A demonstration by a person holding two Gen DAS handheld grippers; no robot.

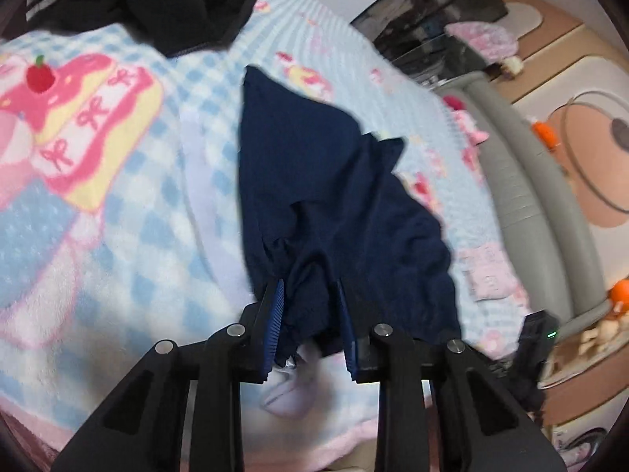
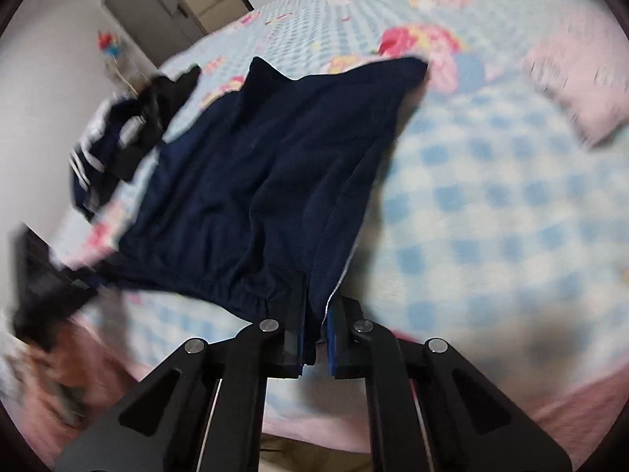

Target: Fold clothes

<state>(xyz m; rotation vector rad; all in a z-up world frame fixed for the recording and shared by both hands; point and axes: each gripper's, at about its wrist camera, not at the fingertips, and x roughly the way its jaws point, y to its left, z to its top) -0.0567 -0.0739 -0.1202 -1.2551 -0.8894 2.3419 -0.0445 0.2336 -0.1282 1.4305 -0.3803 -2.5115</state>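
A navy blue garment with an elastic waistband point(image 1: 314, 181) point(image 2: 267, 165) hangs over a bed covered by a blue-checked blanket point(image 1: 137, 236) point(image 2: 491, 204). My left gripper point(image 1: 310, 291) is shut on a bunched corner of the garment near its waistband. My right gripper point(image 2: 314, 295) is shut on the other end of the waistband, at a side edge with a thin white line. The cloth stretches away from both grippers and its far end rests on the blanket.
A pile of dark clothes with white stripes point(image 1: 149, 4) point(image 2: 118, 133) lies at the far side of the bed. A grey padded bed frame point(image 1: 550, 196) runs along the right in the left wrist view. A pink pillow point(image 2: 570, 90) lies at the right.
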